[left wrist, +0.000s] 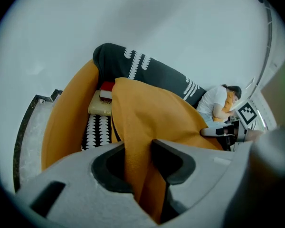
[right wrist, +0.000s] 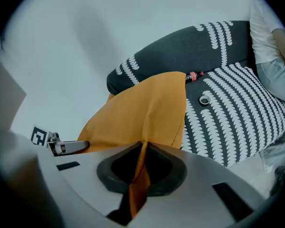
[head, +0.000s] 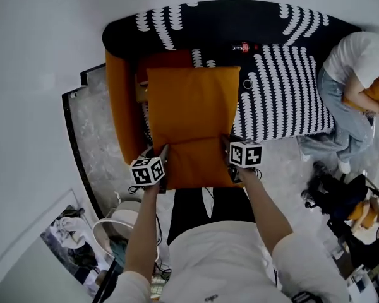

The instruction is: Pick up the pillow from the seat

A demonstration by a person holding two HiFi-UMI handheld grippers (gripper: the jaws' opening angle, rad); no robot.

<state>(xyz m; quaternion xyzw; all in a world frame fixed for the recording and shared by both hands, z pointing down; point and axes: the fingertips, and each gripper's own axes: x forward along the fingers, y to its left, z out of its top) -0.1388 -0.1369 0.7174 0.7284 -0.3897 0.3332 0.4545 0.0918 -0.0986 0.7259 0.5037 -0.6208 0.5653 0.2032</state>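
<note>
In the head view, the left gripper (head: 163, 161) and right gripper (head: 231, 158) are holding the near corners of the square orange fabric pillow (head: 192, 115) over the black-and-white patterned sofa (head: 284, 93).

In the left gripper view, its jaws are standing slightly apart, clamping a thick fold of the pillow (left wrist: 152, 122).

In the right gripper view, its jaws are almost meeting, pinching the pillow's (right wrist: 142, 108) thin edge.

The right tongs (right wrist: 142, 146) clamp an edge of the orange pillow (right wrist: 142, 108) above the black-and-white patterned seat (right wrist: 228, 118).

Your pillow (head: 192, 106) matt cloth, softly creased, seat (head: 284, 93) patterned woven fabric, your left gripper (left wrist: 138, 150) smooth matt grey plastic
</note>
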